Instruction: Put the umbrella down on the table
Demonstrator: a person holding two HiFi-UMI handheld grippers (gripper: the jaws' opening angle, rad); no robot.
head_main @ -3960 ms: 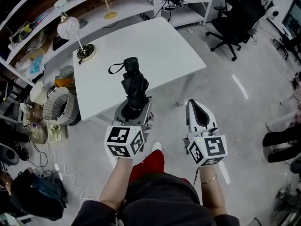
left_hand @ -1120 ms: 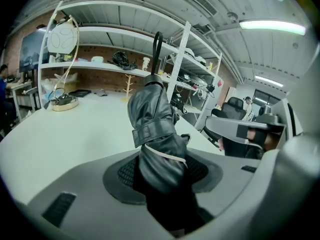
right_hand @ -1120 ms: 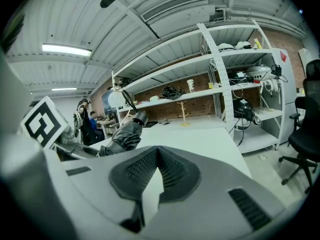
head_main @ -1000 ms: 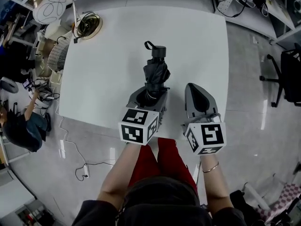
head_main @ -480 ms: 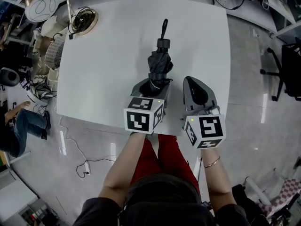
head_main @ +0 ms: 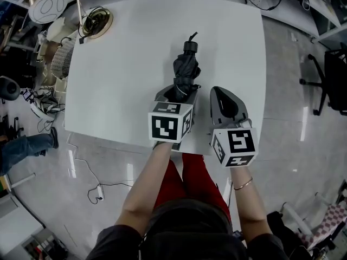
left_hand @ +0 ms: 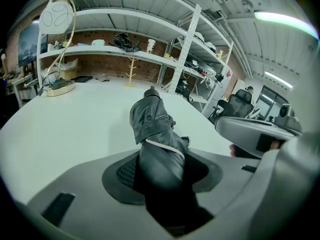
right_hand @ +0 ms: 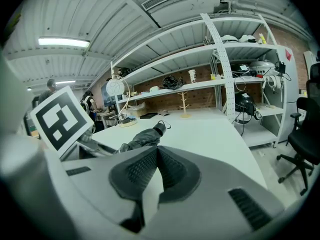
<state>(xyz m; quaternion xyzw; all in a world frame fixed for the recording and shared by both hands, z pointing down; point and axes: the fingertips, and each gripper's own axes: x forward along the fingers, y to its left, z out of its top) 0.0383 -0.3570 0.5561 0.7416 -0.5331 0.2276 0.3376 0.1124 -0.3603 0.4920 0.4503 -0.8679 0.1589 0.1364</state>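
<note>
A folded black umbrella (head_main: 184, 72) points away from me over the white table (head_main: 119, 80), its strapped handle end farthest out. My left gripper (head_main: 174, 97) is shut on its near end. In the left gripper view the umbrella (left_hand: 152, 119) fills the gap between the jaws of the left gripper (left_hand: 165, 171) and slopes down to the table (left_hand: 75, 119); I cannot tell whether it touches. My right gripper (head_main: 227, 103) hovers beside it on the right, shut and empty. In the right gripper view the right gripper (right_hand: 157, 151) has its pads together, with the umbrella (right_hand: 142, 139) at its left.
A lamp (head_main: 97, 23) with a round white shade and brass base stands at the table's far left corner. A woven basket (head_main: 62, 64) and cables lie on the floor to the left. An office chair (head_main: 336, 85) is at the right, and shelving runs behind the table.
Both grippers have sunk a little towards the table, the left carrying the umbrella lower. The umbrella's strap, sticking out half a second ago, has dropped. Four seconds ago I stood short of the table.
</note>
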